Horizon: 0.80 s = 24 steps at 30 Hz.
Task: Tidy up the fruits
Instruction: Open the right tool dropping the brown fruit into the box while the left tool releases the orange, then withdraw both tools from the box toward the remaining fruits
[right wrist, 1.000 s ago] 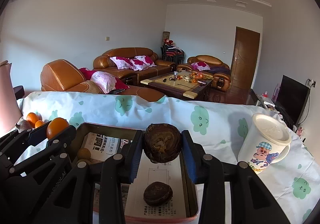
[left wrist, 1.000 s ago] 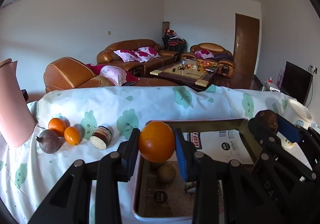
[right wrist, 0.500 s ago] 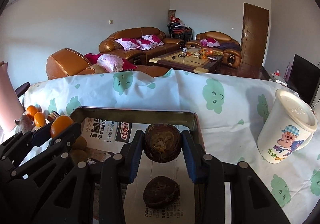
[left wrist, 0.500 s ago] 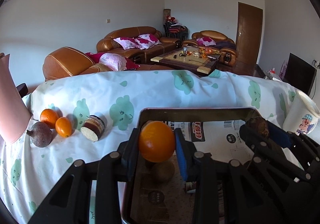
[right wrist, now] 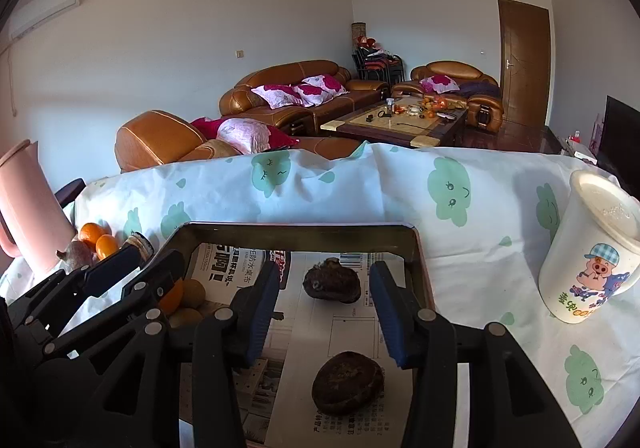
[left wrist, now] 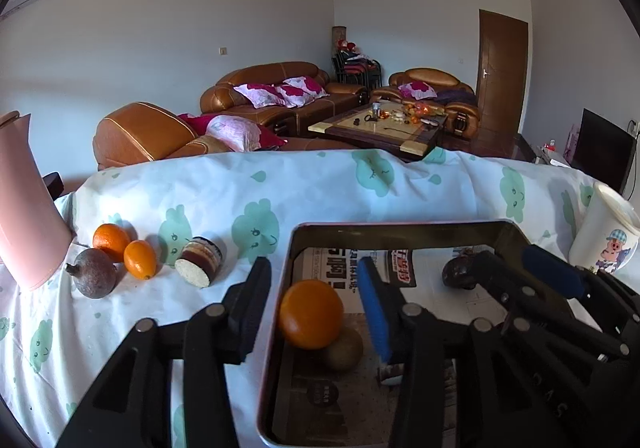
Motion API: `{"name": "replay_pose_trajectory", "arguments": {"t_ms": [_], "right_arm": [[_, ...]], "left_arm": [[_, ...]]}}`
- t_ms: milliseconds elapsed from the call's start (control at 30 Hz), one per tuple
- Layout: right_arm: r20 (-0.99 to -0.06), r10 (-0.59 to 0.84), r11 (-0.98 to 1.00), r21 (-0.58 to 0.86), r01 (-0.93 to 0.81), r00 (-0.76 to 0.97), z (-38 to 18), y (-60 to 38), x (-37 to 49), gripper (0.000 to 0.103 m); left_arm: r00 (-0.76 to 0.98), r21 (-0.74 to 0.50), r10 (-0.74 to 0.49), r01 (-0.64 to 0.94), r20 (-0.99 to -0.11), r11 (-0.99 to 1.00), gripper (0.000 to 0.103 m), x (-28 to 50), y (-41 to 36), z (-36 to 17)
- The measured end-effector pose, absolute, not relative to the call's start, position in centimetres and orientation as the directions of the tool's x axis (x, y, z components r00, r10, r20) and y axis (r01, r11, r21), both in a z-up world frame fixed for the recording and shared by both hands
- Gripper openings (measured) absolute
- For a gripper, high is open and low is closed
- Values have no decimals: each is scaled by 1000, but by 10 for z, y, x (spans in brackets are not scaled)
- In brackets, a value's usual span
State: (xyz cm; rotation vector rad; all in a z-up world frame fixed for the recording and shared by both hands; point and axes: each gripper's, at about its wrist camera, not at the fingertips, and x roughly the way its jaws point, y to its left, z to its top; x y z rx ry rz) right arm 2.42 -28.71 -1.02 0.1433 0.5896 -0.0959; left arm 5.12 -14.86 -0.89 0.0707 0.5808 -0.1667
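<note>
My left tongs [left wrist: 316, 308] hang spread over the left side of the tray [left wrist: 396, 226], and the orange [left wrist: 311, 314] sits loose between them, touching neither pad as far as I can tell and leaning on a brownish fruit [left wrist: 344, 346] just beneath it. Left of the tray, on the table cloth [left wrist: 240, 192], wait two more oranges [left wrist: 111, 241], a purple-brown fruit [left wrist: 95, 278] and a small jar [left wrist: 200, 266] lying on its side, with a pink jug [left wrist: 24, 200] beyond them. My right tongs [right wrist: 324, 308] are spread too, over the right side of the tray, gripping nothing: one dark wrinkled fruit [right wrist: 332, 285] lies between the pads on the printed paper lining and another [right wrist: 347, 382] lies nearer the camera. Right of the tray stands a white cartoon cup [right wrist: 588, 256].

My worry is the orange: perched on the fruit below, it could roll across the tray if I brush it while pulling the left tongs out. The left pad also hangs just beside the tray's left wall, so a sideways exit could knock the tray. On the right, a careless swing could tip the cup.

Both tools point forward and tilt down toward the tray, side by side, close enough that I judge they could clip each other.
</note>
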Motion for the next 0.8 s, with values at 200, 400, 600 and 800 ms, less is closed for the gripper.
{"name": "replay_pose_trajectory", "arguments": {"t_ms": [200,400,600,800], "right_arm": [[-505,-41,964,206,167,862,-4,-303,15,67],[-382,-105,954,221,202,918,8,-304,-5,82],[-351,-155,969,128,211,923,9,-288,-8,82],[-317,-166,976,80,201,934,11,-275,-14,82]], "left_arm": [[860,-9,-90,99,-502,995,94,44,-130,1],[881,-36,-106,101,-461,994,103,32,-113,14],[904,-1,-66,73,-423,997,103,24,-101,17],[909,40,-29,50,-416,998,103,21,-91,13]]}}
